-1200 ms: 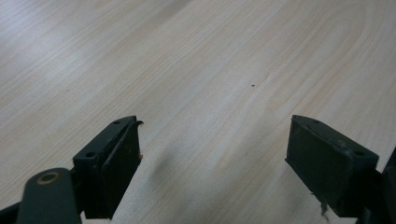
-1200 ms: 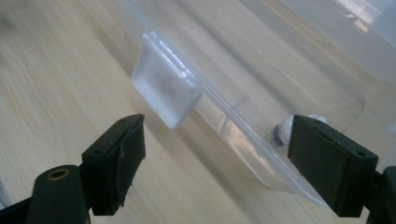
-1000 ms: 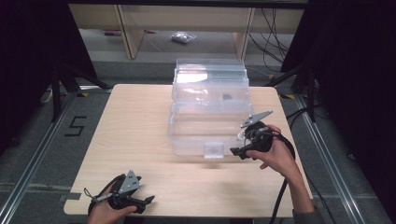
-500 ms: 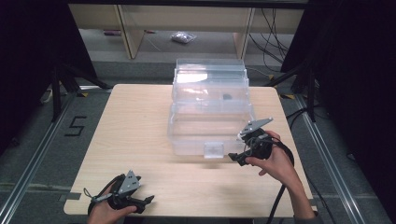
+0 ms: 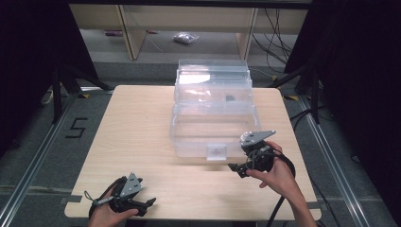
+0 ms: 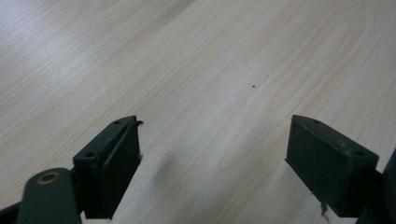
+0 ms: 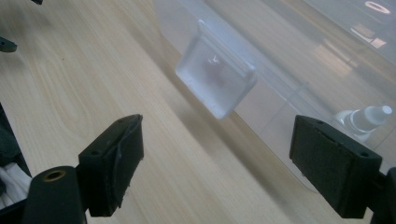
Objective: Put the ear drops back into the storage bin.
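A clear plastic storage box (image 5: 213,113) stands on the wooden table (image 5: 132,123), its frosted front latch (image 5: 216,152) facing the person. In the right gripper view the latch (image 7: 215,84) sits just ahead of the open jaws, and a small white bottle (image 7: 365,119) shows through the box wall. My right gripper (image 5: 236,168) is held in a hand just right of the latch, open and holding nothing. My left gripper (image 5: 147,203) rests low at the table's front left, open over bare wood (image 6: 210,70).
A shelf unit with a small plastic bag (image 5: 185,38) stands beyond the table. A floor mark "5" (image 5: 75,127) lies to the left. Black cables (image 5: 283,198) trail from the right gripper. Dark stands flank the table.
The right gripper has moved down and toward the person, from beside the box's right front corner to near the front latch. The left gripper has stayed put.
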The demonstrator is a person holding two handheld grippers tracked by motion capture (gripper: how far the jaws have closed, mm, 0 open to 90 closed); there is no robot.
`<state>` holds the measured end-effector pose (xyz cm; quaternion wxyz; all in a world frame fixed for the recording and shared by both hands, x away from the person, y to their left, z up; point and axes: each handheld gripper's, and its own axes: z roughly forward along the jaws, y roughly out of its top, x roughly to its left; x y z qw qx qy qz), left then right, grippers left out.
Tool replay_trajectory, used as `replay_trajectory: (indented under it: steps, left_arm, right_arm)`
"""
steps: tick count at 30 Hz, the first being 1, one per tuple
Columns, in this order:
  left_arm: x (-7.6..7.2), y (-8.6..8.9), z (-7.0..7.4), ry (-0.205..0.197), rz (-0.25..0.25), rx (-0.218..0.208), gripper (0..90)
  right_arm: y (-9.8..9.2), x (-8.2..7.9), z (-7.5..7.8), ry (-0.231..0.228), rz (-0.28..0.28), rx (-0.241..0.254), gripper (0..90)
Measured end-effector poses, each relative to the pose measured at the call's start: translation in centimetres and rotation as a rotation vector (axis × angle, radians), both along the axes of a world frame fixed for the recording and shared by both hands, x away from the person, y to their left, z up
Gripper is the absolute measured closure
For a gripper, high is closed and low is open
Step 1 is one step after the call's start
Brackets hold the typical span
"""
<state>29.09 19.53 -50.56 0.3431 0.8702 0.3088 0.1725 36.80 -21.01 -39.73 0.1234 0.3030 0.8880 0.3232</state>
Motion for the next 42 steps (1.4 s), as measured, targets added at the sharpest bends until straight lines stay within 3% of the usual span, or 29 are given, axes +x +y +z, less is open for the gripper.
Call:
replay_trajectory:
  steps: [4, 13, 14, 18, 23, 24, 25, 27, 31, 35, 42]
  left_arm:
    - [-0.1, 0.0, 0.1, -0.003, -0.001, -0.004, 17.1]
    - [-0.1, 0.1, 0.2, -0.017, -0.008, 0.005, 17.4]
    - [-0.1, 0.1, 0.2, -0.011, -0.011, 0.011, 17.4]
    - [-0.2, 0.1, 0.3, -0.018, -0.012, 0.004, 17.4]
    - [-0.2, 0.1, 0.3, -0.015, -0.011, 0.01, 17.4]
    - [-0.2, 0.1, 0.3, -0.015, -0.012, 0.01, 17.4]
    - [-0.2, 0.1, 0.3, -0.021, -0.008, 0.008, 17.4]
    - [-0.2, 0.0, 0.2, -0.022, -0.007, 0.009, 17.4]
    - [-0.2, 0.1, 0.3, -0.022, -0.007, 0.008, 17.4]
    - [-0.2, 0.1, 0.3, -0.023, -0.007, 0.009, 17.4]
    - [-0.2, 0.1, 0.3, -0.021, -0.007, 0.008, 17.4]
  right_arm:
    - [0.1, -0.4, -0.4, -0.023, -0.01, 0.003, 18.4]
    - [0.2, -1.2, -1.0, -0.018, -0.002, 0.007, 18.7]
    - [0.3, -1.4, -1.5, -0.039, -0.009, 0.018, 19.2]
    - [0.2, -1.7, -2.0, -0.026, 0.001, 0.018, 18.5]
    - [0.2, -2.3, -2.9, -0.024, -0.018, 0.025, 18.8]
    - [0.1, -2.7, -3.1, -0.006, -0.04, 0.032, 18.9]
    - [0.1, -2.8, -3.4, -0.024, -0.041, 0.04, 18.9]
    - [0.0, -3.0, -3.7, -0.008, -0.041, 0.039, 18.8]
    - [0.0, -3.2, -4.6, -0.024, -0.041, 0.056, 18.8]
    - [-0.2, -3.6, -5.1, 0.009, -0.047, 0.056, 18.7]
    - [-0.7, -4.0, -6.0, 0.003, -0.057, 0.068, 18.4]
